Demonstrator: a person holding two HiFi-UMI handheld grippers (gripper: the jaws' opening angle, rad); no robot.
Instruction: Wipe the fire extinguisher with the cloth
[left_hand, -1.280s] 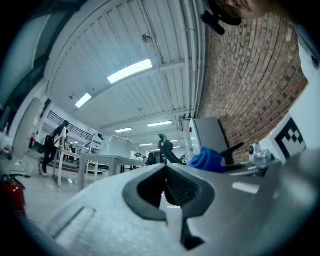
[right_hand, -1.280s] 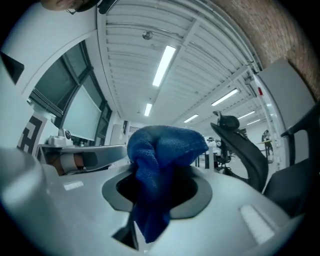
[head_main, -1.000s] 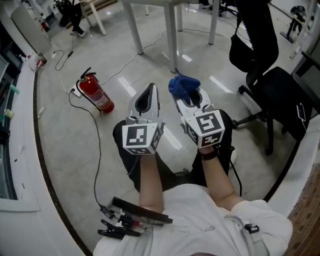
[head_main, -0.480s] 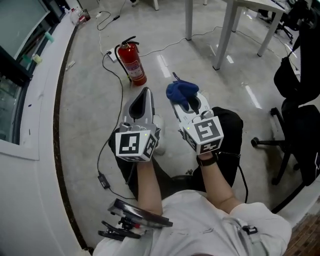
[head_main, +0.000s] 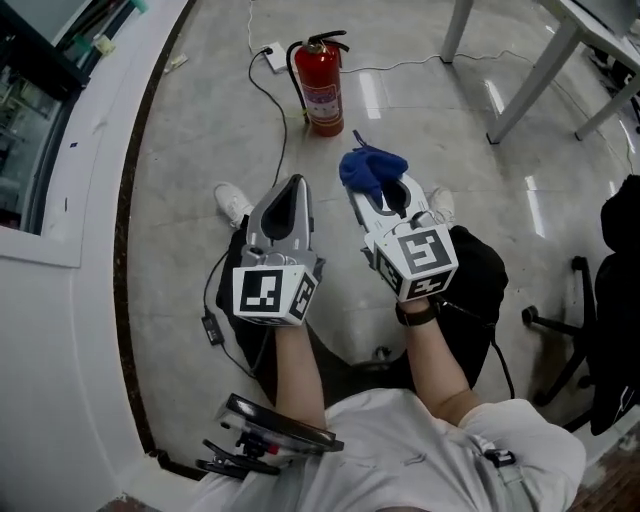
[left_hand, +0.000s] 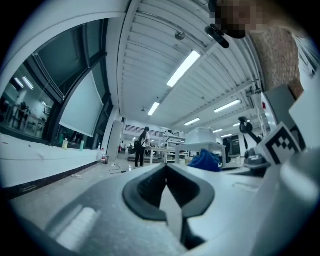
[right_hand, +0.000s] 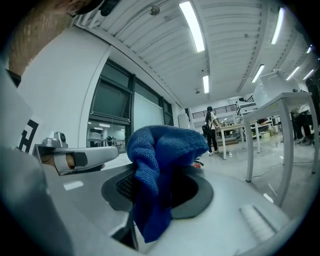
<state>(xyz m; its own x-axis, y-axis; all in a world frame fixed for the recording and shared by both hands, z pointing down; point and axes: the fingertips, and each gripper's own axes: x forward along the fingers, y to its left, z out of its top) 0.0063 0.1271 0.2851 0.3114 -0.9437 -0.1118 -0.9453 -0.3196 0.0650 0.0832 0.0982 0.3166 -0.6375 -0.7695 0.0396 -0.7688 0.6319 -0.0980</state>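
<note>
While your left claw (head_main: 291, 186) rests closed and empty, your right claw (head_main: 378, 192) pinches the cloth (head_main: 368, 167), ready to wipe the fire extinguisher (head_main: 322, 85).

Bare floor (head_main: 200, 130) before the fire extinguisher (head_main: 322, 88); cable (head_main: 284, 135) at its left, table legs (head_main: 530, 85) well right

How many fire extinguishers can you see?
1. The fire extinguisher stands upright on the floor, just beyond the blue cloth. More could be out of view.
</note>
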